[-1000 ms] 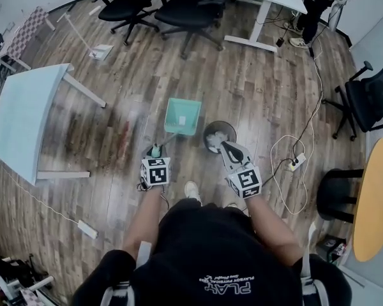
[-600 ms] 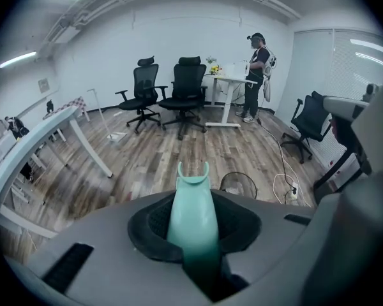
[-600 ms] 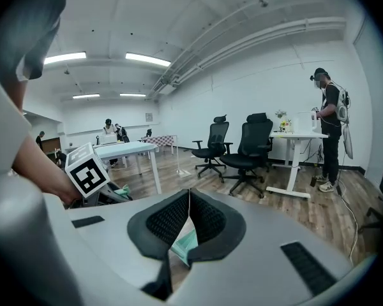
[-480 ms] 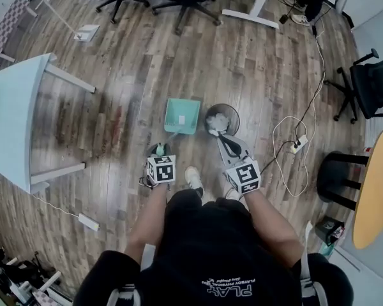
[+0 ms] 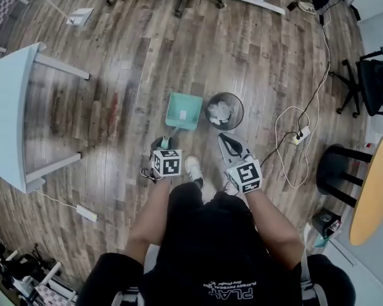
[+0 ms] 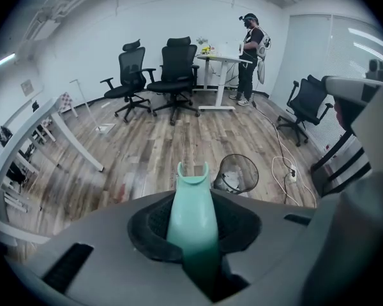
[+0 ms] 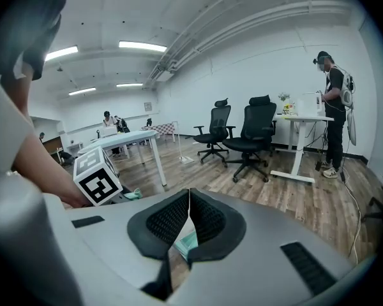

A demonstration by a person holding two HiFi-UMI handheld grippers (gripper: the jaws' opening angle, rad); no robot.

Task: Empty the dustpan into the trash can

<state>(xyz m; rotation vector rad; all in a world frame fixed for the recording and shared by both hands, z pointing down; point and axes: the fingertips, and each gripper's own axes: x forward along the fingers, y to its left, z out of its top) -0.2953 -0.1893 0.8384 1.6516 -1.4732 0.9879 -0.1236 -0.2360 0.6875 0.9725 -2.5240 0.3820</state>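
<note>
Nearest, at the holder's feet: left gripper (image 5: 161,146) pointing steeply down, its dark fingers (image 6: 152,225) clamped narrow on the mint-green handle (image 6: 193,215) of the dustpan (image 5: 184,110). The handle's forked end sticks out past the pads.

Right gripper (image 5: 225,138) just beside it, across a white shoe (image 5: 193,168). Its fingers (image 7: 166,222) are pressed together at the tips with nothing between them.

Dustpan pan lies low over the wood floor (image 5: 127,62), ahead of the left gripper; cannot tell if it touches the boards. A small white scrap sits in the pan.

Trash can (image 5: 224,111), black mesh, stands just beside the pan on its right, upright, with crumpled white paper inside.

Farther right: a looping white cable (image 5: 287,123). Left: a pale blue table (image 5: 6,113).

Far end: black office chairs (image 6: 177,65), and a person (image 6: 249,43) standing at a white desk.
</note>
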